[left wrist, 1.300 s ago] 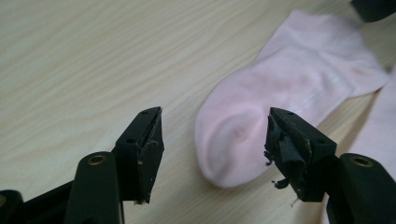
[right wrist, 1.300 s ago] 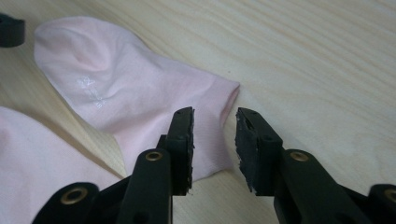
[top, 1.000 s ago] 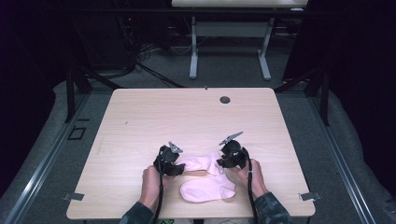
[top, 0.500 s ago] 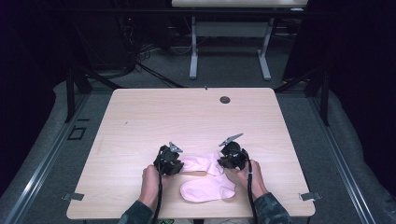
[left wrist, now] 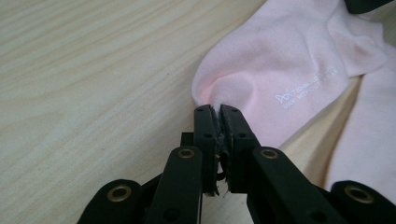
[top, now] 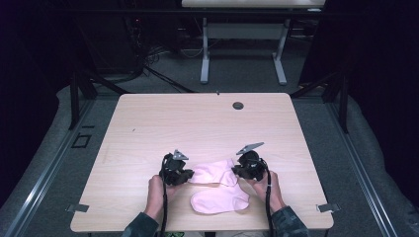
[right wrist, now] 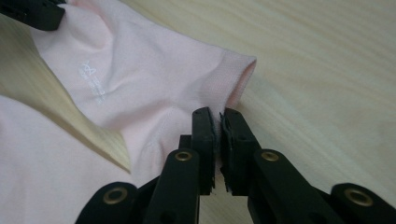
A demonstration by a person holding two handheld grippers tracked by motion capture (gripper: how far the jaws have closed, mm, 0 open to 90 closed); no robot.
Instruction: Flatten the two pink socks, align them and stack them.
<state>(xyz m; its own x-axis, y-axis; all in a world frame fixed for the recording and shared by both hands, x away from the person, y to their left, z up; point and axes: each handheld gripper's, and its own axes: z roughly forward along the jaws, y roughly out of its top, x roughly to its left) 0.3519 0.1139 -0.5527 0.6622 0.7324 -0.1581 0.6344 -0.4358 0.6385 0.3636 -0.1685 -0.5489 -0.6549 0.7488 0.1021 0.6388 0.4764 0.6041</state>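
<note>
Both grippers have just been closing. Now the left gripper (left wrist: 218, 108) and right gripper (right wrist: 218, 112) pinch the far sock (top: 213, 171) at its two ends on the table (top: 197, 123), so it looks ready to lift.

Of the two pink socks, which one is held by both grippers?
The far sock, the one farther from the person: the left gripper pinches one end, the right gripper its cuff end. The near sock lies free.

Table (top: 207, 128) brightly lit, surroundings dark, close views slightly soft
</note>
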